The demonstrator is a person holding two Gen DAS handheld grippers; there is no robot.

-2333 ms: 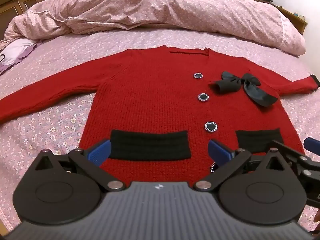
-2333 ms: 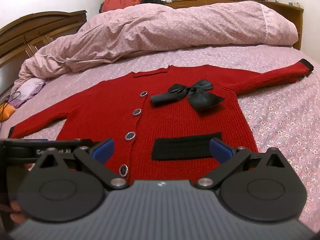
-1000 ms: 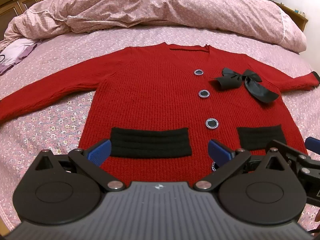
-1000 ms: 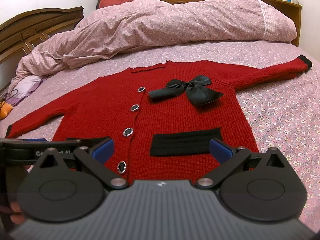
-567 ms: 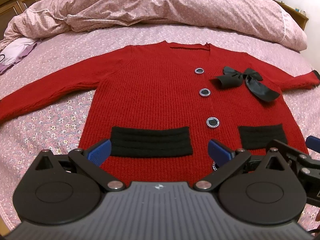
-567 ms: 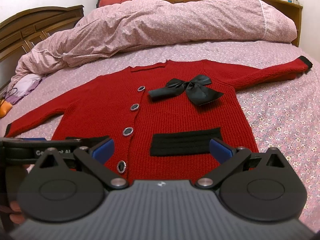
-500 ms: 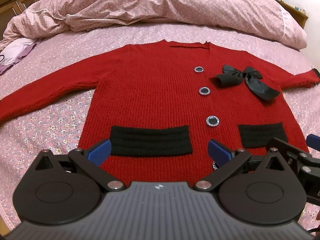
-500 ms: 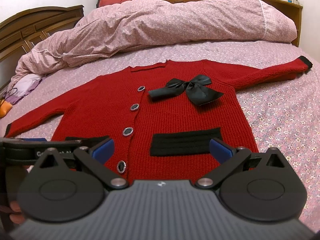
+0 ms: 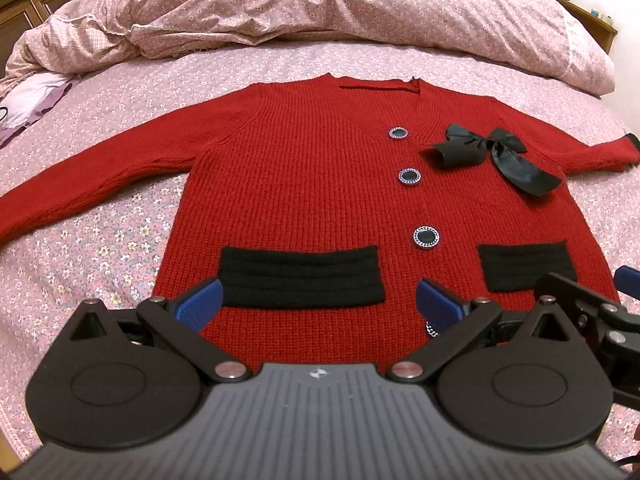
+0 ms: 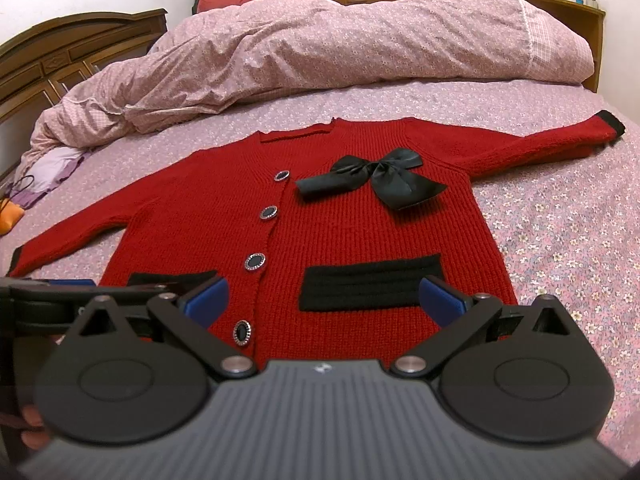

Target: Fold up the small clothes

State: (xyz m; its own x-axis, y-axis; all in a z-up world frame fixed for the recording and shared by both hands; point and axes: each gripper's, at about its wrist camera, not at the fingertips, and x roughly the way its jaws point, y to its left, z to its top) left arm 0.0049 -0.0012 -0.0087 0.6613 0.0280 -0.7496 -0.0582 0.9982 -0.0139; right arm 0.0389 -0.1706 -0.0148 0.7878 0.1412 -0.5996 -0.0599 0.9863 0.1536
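Note:
A small red knit cardigan (image 9: pixel 304 184) (image 10: pixel 352 232) lies flat and face up on the bed, both sleeves spread out sideways. It has black pocket bands, dark round buttons and a black satin bow (image 9: pixel 496 156) (image 10: pixel 376 180) on the chest. My left gripper (image 9: pixel 318 304) hovers open over the hem, above the left pocket band (image 9: pixel 300 276). My right gripper (image 10: pixel 324 300) is open too, over the hem by the right pocket band (image 10: pixel 372 286). Nothing is held between either pair of blue fingers. Each gripper shows at the edge of the other's view.
The bed has a pink floral sheet (image 9: pixel 100 248). A bunched pink duvet (image 9: pixel 320 4) (image 10: pixel 340 40) lies across the far side behind the cardigan. Pale purple cloth (image 10: pixel 56 168) and an orange object (image 10: pixel 10 216) sit at far left. A dark wooden headboard (image 10: pixel 72 52) stands left.
Both grippers have drifted slightly, so the cardigan sits a little differently in each view. The cardigan itself has not moved, and both grippers stayed open.

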